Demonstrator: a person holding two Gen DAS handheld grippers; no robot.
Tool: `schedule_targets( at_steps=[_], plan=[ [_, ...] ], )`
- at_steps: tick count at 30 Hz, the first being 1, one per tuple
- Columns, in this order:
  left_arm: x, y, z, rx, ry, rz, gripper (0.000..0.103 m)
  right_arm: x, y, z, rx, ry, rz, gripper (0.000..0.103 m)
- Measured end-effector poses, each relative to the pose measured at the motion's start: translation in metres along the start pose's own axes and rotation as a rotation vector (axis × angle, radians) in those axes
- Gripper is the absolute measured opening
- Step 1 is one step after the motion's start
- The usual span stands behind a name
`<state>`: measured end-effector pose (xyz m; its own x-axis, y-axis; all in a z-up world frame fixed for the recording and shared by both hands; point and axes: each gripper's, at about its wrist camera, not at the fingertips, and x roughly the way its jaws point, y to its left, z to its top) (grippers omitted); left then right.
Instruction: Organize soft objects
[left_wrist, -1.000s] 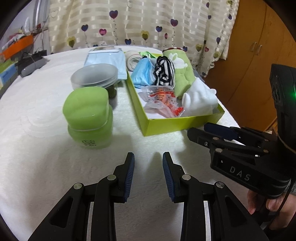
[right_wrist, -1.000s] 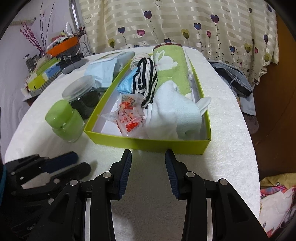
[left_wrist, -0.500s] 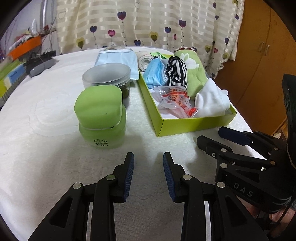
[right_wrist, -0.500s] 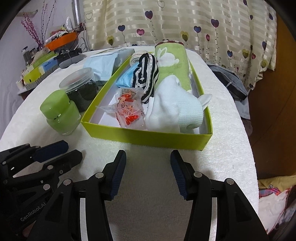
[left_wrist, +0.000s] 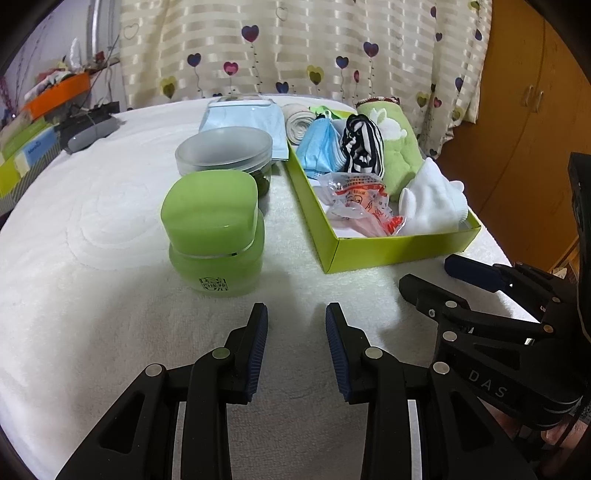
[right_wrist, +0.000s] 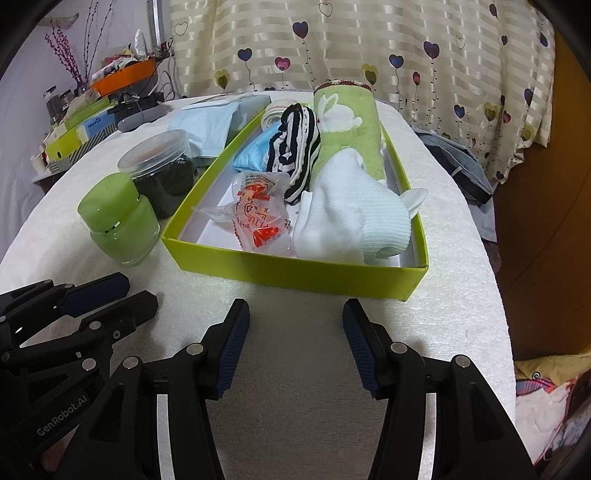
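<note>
White tablecloth (right_wrist: 295, 369); green box (right_wrist: 295, 269) beyond parted right gripper (right_wrist: 294, 343) fingers (right_wrist: 232, 339).

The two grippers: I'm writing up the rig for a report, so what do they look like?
Both the left gripper and the right gripper are matte black scissor-like linkages with silver rivets and ribbed dark-blue pads inside each finger. The right body bears "DAS" lettering, the left "GenRobot.AI".

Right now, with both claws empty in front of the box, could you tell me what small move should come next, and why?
Probably ease the right claw forward over the green box's near wall toward the white sock. Its jaws stand open and empty, and the sock bulges loosely above the rim, closest to that claw. The left claw faces the green jar, which isn't soft.
</note>
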<state>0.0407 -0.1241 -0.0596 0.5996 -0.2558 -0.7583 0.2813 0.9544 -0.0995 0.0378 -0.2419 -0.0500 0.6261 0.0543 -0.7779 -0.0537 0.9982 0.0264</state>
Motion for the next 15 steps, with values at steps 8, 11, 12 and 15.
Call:
schedule_targets(
  at_steps=[8, 11, 12, 15],
  plan=[
    [0.0012, -0.0028, -0.0003, 0.012, 0.002, 0.000, 0.036, 0.0010, 0.0004, 0.0003, -0.006, 0.001, -0.006, 0.054],
    [0.0015, -0.0038, -0.0005, 0.016, 0.003, 0.004, 0.036, 0.0008, 0.0009, 0.0003, -0.006, 0.001, -0.006, 0.054],
    [0.0014, -0.0042, -0.0006, 0.015, 0.003, 0.003, 0.036, 0.0008, 0.0007, 0.0003, -0.006, 0.001, -0.006, 0.054],
    [0.0014, -0.0040, -0.0006, 0.016, 0.002, 0.000, 0.037, 0.0007, 0.0006, 0.0002, -0.006, 0.001, -0.005, 0.054]
  ],
)
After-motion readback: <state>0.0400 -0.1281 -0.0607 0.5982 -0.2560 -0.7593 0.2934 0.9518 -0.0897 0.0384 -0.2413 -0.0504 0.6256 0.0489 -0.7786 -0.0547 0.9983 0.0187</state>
